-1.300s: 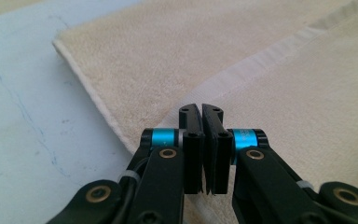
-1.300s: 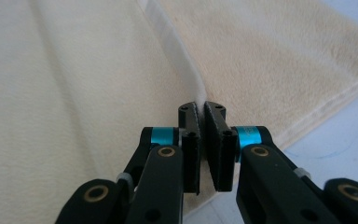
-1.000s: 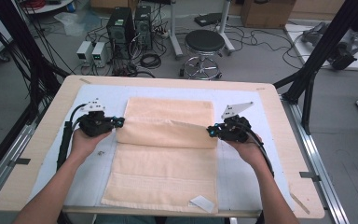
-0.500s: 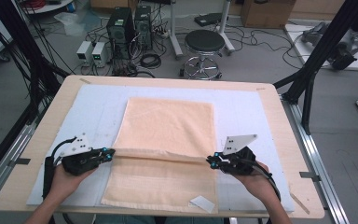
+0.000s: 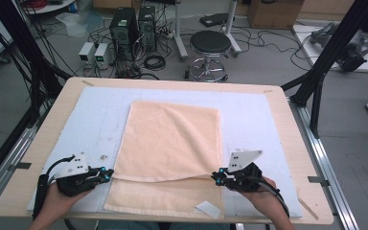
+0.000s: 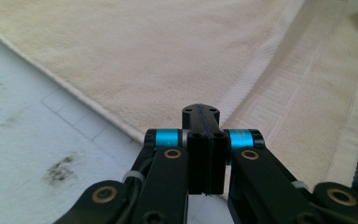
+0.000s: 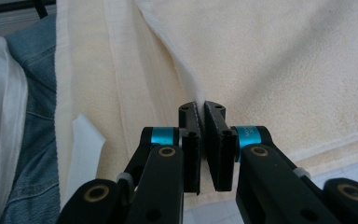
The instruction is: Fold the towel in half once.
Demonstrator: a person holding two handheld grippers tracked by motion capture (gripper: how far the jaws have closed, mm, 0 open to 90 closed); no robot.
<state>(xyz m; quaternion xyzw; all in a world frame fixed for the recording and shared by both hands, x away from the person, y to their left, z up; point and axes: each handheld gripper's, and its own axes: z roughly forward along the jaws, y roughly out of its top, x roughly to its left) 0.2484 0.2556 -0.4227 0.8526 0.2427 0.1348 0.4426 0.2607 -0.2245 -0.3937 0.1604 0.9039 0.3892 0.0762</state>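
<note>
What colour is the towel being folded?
Pale peach-orange towel, plain with a woven border band; clearest in the high view.

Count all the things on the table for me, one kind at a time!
Peach towel: 1
Black grippers, left gripper and right gripper: 2
Pale blue mat: 1
Small white card: 1
Total: 5

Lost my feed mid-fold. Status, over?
Right claw pinching towel corner. Left claw jaws together, off the towel, just been easing open. White tag on the near hem; nothing blocking.
</note>
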